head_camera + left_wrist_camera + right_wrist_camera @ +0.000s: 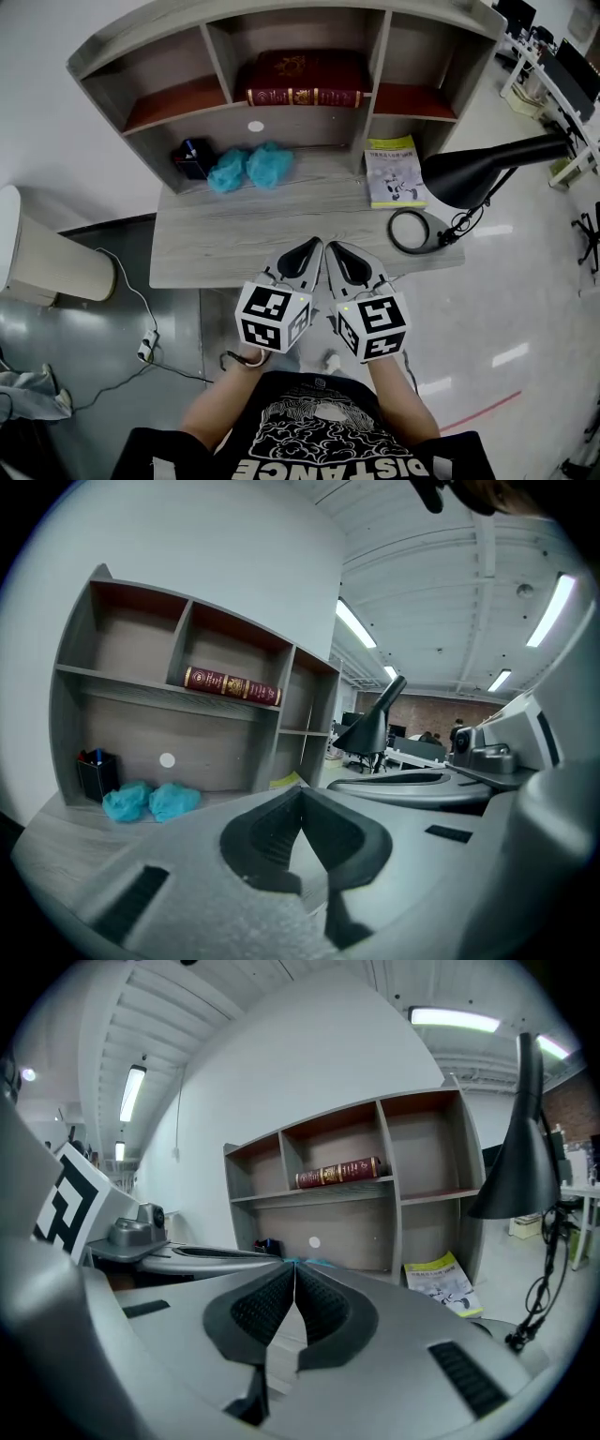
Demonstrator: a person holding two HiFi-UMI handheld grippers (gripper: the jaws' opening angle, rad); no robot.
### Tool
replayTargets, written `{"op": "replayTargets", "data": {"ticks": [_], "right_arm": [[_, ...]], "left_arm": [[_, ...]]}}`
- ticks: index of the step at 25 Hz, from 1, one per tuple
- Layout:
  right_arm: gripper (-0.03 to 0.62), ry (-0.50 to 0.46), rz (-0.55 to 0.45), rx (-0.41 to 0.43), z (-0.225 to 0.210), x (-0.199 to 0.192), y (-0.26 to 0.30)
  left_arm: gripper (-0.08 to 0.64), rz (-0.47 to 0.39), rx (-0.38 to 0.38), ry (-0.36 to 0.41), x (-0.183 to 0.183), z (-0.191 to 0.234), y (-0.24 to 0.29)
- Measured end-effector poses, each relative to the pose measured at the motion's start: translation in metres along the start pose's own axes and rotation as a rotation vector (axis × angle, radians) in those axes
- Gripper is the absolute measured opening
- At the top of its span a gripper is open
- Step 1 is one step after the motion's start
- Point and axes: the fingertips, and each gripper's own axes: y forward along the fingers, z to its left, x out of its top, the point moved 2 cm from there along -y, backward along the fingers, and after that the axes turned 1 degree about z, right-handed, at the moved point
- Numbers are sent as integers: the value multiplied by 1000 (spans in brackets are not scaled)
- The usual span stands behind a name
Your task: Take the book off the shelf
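Note:
A dark red book [305,81] with gold lettering lies flat in the middle compartment of the grey shelf unit [225,112]; the same book [232,684] [339,1173] shows in both gripper views. My left gripper [317,244] and right gripper [330,246] hover side by side over the desk's near edge, well short of the shelf. Both have their jaws shut with nothing between them. In the gripper views the left gripper [301,789] and right gripper [293,1265] point toward the shelf.
On the grey desk [216,244] sit two teal crumpled lumps [248,167], a black pen holder [192,157], a yellow-green booklet [394,171], a black desk lamp [492,169] and its coiled cable [410,232]. A white bin [37,253] stands left.

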Motion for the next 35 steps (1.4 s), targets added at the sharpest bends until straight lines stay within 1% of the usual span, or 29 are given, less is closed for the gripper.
{"op": "replayTargets", "data": {"ticks": [5,10,12,14,16,21,25,30,33,35], "right_arm": [[17,3,-12,-42,5,17,39],[17,-1,-21,-87,11,32,69],[17,-3,-24,-105,14,37,78],[17,-3,-28,-121,15,41,87],[17,-3,-28,-132,17,43,95],[17,-21,-25,-157,15,51,105],[17,-33,-41,-171,1,63,113],[17,-40,-71,-158,-19,78,120],[17,-46,-74,-130,-29,83,125],[17,-50,-70,-109,-37,86,128]], "left_arm": [[6,-3,-35,4,15,39,11],[6,-12,-86,-2,30,70,19],[6,-17,-110,-10,34,79,22],[6,-25,-132,-36,39,88,25],[6,-37,-156,-89,43,98,28],[6,-76,-231,-271,56,115,39],[6,-114,-285,-450,71,124,54],[8,-165,-338,-664,88,131,77],[8,-198,-344,-749,97,135,91],[8,-229,-341,-784,104,136,99]]}}
